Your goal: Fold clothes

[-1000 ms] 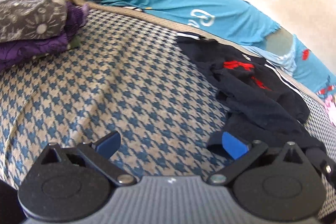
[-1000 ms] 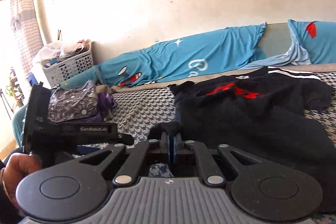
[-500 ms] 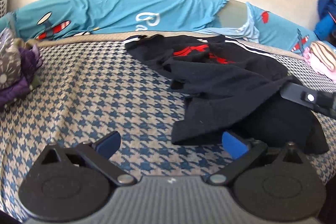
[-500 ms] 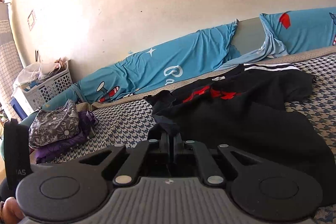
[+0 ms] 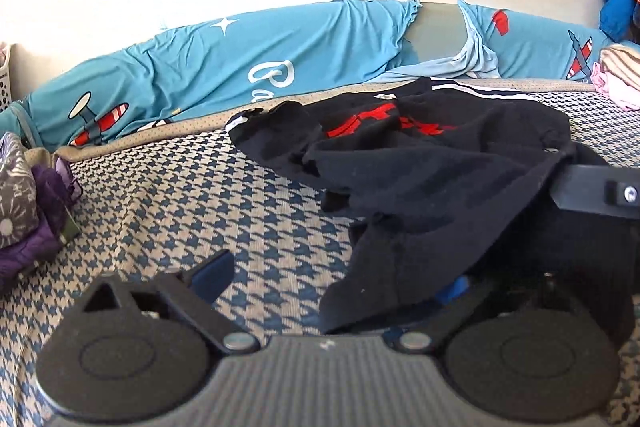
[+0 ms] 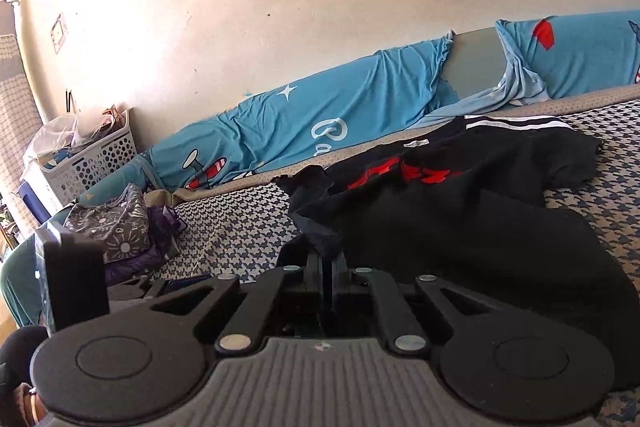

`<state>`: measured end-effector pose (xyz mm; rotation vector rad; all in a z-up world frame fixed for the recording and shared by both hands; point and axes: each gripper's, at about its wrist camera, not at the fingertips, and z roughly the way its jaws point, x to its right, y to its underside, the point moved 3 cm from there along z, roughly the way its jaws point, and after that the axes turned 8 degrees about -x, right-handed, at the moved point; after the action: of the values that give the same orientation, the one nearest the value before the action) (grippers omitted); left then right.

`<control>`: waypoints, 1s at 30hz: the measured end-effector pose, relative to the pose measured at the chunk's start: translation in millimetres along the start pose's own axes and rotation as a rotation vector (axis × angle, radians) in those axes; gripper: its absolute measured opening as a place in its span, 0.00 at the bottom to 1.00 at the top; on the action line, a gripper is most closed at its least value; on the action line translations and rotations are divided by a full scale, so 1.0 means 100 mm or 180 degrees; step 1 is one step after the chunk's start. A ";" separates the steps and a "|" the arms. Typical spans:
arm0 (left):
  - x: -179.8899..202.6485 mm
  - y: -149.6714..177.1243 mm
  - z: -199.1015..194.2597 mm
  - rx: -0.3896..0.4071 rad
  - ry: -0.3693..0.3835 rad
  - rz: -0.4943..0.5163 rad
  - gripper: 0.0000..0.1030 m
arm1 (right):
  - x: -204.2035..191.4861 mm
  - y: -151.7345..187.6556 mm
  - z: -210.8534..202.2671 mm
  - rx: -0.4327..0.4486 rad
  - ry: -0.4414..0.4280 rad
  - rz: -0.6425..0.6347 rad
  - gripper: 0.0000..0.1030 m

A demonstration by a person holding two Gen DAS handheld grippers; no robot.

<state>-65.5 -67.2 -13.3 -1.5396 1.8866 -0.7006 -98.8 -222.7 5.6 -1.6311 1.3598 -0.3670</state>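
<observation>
On the houndstooth blue-and-tan bed cover (image 5: 192,195): crumpled black cotton garment with red print (image 5: 420,179), mid-spread for folding.
Right tool (image 6: 325,259) clamped on its near edge; left tool (image 5: 332,279) wide apart, hem draped over one finger; next: pinch hem, pull flat.

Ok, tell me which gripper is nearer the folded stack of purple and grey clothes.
Left. The left gripper hangs open over the houndstooth bedcover, with the folded stack close on its left. The right gripper, shut on the black shirt, sits farther away, beyond the left one.
</observation>
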 end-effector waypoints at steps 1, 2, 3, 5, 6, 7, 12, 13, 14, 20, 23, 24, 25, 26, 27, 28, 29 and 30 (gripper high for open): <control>0.02 0.00 0.03 -0.0017 -0.0019 0.0029 0.71 | 0.00 0.01 0.01 -0.0014 0.0017 -0.0023 0.06; 0.03 0.00 0.06 -0.0042 -0.0019 0.0030 0.63 | -0.01 0.01 0.01 -0.0026 0.0033 -0.0045 0.06; 0.04 0.01 0.09 -0.0069 -0.0013 0.0021 0.57 | -0.01 0.02 0.01 -0.0042 0.0045 -0.0070 0.06; 0.05 0.03 0.14 -0.0122 0.0018 0.0000 0.50 | 0.00 0.03 0.01 -0.0066 0.0062 -0.0098 0.10; 0.05 0.04 0.15 -0.0126 0.0037 -0.0006 0.48 | 0.01 0.03 0.01 -0.0073 0.0075 -0.0102 0.12; 0.07 0.04 0.14 -0.0099 0.0026 0.0014 0.48 | 0.03 0.04 0.00 -0.0074 0.0090 -0.0087 0.16; 0.17 0.04 0.06 0.0072 -0.0116 0.0221 0.46 | 0.16 0.03 -0.05 -0.0087 0.0136 0.0053 0.28; 0.19 0.05 0.06 0.0086 -0.0149 0.0251 0.46 | 0.19 0.02 -0.07 -0.0079 0.0156 0.0075 0.29; 0.21 0.05 0.07 0.0074 -0.0168 0.0278 0.46 | 0.21 0.02 -0.08 -0.0069 0.0179 0.0096 0.30; 0.33 0.09 0.14 0.0026 -0.0158 0.0459 0.25 | 0.31 0.05 -0.13 -0.0134 0.0298 0.0114 0.35; 0.34 0.09 0.15 0.0022 -0.0134 0.0431 0.06 | 0.33 0.08 -0.15 -0.0184 0.0372 0.0075 0.37; 0.32 0.09 0.14 0.0027 -0.0139 0.0403 0.04 | 0.34 0.09 -0.16 -0.0195 0.0397 0.0062 0.38; 0.31 0.09 0.14 0.0032 -0.0145 0.0375 0.04 | 0.37 0.10 -0.17 -0.0189 0.0453 0.0091 0.40; 0.29 0.08 0.12 0.0050 -0.0158 0.0347 0.03 | 0.40 0.10 -0.19 -0.0179 0.0512 0.0124 0.43; 0.27 0.07 0.10 0.0072 -0.0174 0.0319 0.02 | 0.44 0.10 -0.21 -0.0170 0.0572 0.0158 0.44; 0.24 0.06 0.07 0.0098 -0.0195 0.0278 0.02 | 0.47 0.10 -0.22 -0.0161 0.0632 0.0191 0.44; 0.22 0.05 0.04 0.0124 -0.0218 0.0234 0.02 | 0.51 0.10 -0.24 -0.0152 0.0692 0.0225 0.45; 0.16 0.04 0.00 0.0114 -0.0235 0.0158 0.02 | 0.54 0.10 -0.26 -0.0143 0.0752 0.0258 0.45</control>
<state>-70.7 -82.5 -18.4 -1.4712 1.8416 -0.6434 -105.3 -281.7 -7.2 -1.6016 1.6160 -0.4963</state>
